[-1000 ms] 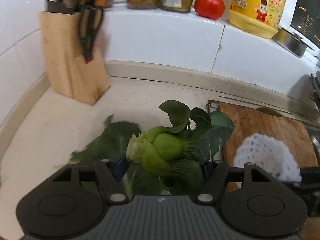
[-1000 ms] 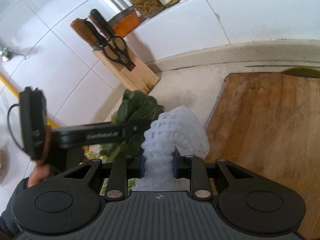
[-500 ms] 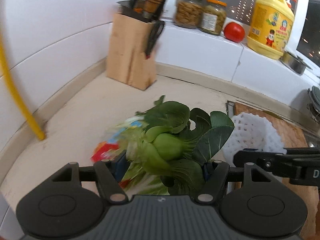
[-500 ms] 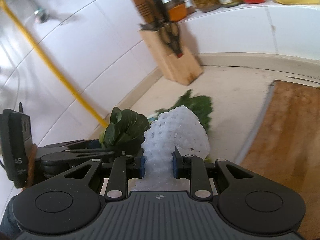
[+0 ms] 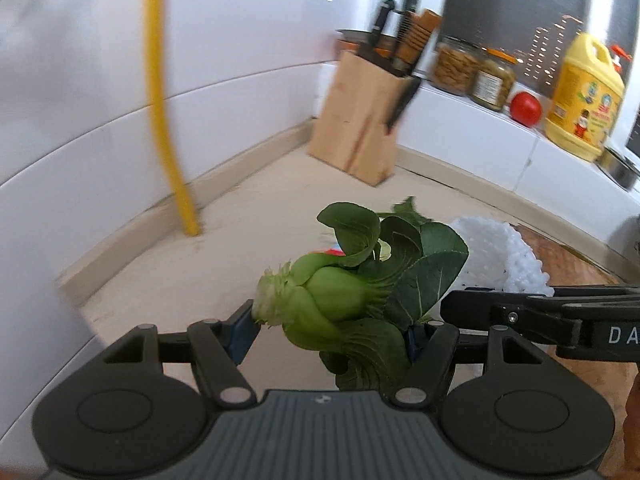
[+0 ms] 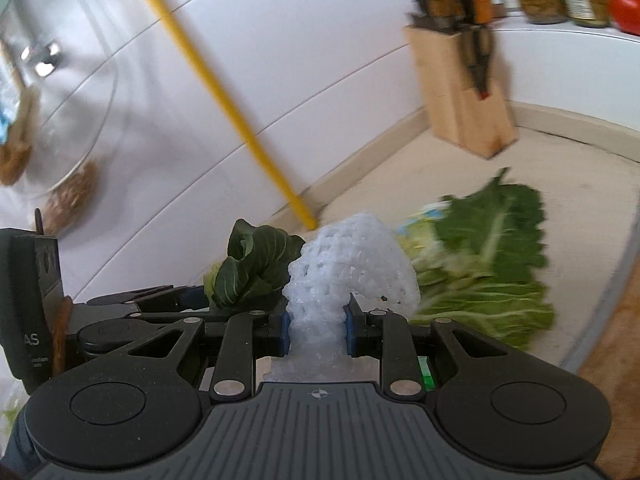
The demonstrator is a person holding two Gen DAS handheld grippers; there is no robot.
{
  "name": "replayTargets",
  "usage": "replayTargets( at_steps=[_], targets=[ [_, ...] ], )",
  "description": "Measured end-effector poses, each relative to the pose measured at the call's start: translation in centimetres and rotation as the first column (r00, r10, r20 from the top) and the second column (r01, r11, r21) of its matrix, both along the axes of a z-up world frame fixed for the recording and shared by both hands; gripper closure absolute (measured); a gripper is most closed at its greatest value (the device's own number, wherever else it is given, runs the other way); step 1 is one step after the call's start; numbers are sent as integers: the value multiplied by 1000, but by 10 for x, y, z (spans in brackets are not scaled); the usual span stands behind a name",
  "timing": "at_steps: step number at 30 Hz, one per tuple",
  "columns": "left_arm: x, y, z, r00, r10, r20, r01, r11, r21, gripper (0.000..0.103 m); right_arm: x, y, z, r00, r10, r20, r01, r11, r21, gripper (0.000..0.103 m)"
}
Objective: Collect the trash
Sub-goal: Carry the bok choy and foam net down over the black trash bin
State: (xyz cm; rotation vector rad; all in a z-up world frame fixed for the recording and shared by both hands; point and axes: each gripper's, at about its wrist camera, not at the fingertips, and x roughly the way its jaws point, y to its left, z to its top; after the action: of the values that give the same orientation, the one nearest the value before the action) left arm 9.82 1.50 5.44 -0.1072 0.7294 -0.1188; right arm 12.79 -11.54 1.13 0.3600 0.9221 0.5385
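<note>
My left gripper [image 5: 330, 330] is shut on a small green bok choy [image 5: 352, 292], root end to the left, leaves fanning right. It hangs above the beige counter [image 5: 256, 216]. My right gripper [image 6: 316, 330] is shut on a white foam fruit net [image 6: 352, 264] that bulges above the pads. In the left wrist view the foam net [image 5: 500, 256] and the right gripper's black body [image 5: 540, 312] sit just right of the bok choy. In the right wrist view the bok choy [image 6: 252, 264] shows at the left, held by the left gripper's fingers [image 6: 168, 296].
Loose green leaves [image 6: 488, 256] with a scrap of wrapper lie on the counter. A wooden knife block [image 5: 360, 124] stands in the corner; jars, a tomato [image 5: 525, 109] and a yellow bottle [image 5: 584, 100] line the ledge. A yellow pipe [image 5: 168, 120] runs down the wall. A wooden cutting board [image 5: 568, 256] lies right.
Both grippers have swung left and risen a little, each keeping its load. The knife block slid from left to right in view; the yellow pipe and a glass bowl came into sight.
</note>
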Motion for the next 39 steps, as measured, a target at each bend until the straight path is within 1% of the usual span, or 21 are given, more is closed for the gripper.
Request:
replayTargets(
  at_steps=[8,18,29,36,39],
  targets=[
    [-38,46,0,993,119,11,-119,993,11,41,-6,54,2,993,122,6,-122,992,15,72],
    [-82,90,-8,971,239,16,-239,971,-1,41,-19,107,4,968,249,3,-249,968,17,72],
    [-113,127,-16,943,331,17,-330,943,-26,41,-32,157,2,935,355,-10,-355,935,6,71],
    [-130,144,-23,932,361,21,-360,932,-41,41,-40,180,0,921,390,-14,-390,921,-3,71],
    [-137,148,-30,927,376,17,-375,926,-35,40,-45,187,-3,916,400,-18,-400,917,-9,71]
  ],
)
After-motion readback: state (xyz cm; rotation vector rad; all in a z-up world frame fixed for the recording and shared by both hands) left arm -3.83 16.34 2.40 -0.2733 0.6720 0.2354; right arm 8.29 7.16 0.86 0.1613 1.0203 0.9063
